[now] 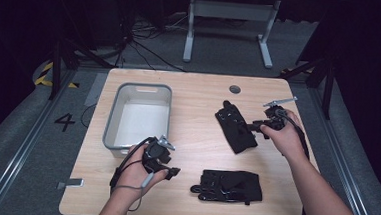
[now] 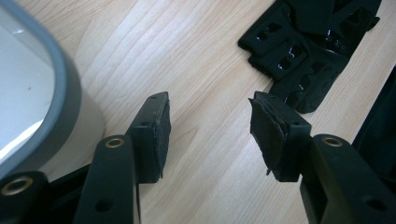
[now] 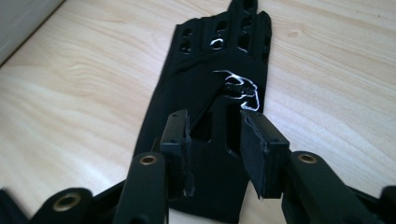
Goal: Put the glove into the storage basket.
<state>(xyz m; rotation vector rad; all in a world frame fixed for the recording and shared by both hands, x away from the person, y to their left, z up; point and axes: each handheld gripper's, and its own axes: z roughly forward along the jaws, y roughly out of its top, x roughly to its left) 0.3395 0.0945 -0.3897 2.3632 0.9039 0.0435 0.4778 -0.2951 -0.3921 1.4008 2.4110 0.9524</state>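
Sitting under everything is a big wooden table. The two claws are well apart on it.

Next in size is a grey tub with a white inside. It stands just beside the left claw, on its far side. In the left claw's own view the tub's round rim curves by on the left, close to one black jaw.

Then come two black gloves. One glove lies flat on the table near the left claw, off to its right. In the left claw's view, this glove lies ahead and to the right of the jaws, not touching them. The other glove lies at a slant right in front of the right claw.

The left claw is let go, with its jaws wide apart and bare wood between them. A hand holds it low over the table.

The right claw has its jaws partly apart, one on each side of the cuff end of the glove. They have not clamped on it yet. The glove's fingers point away from this claw. Another hand holds the right claw.
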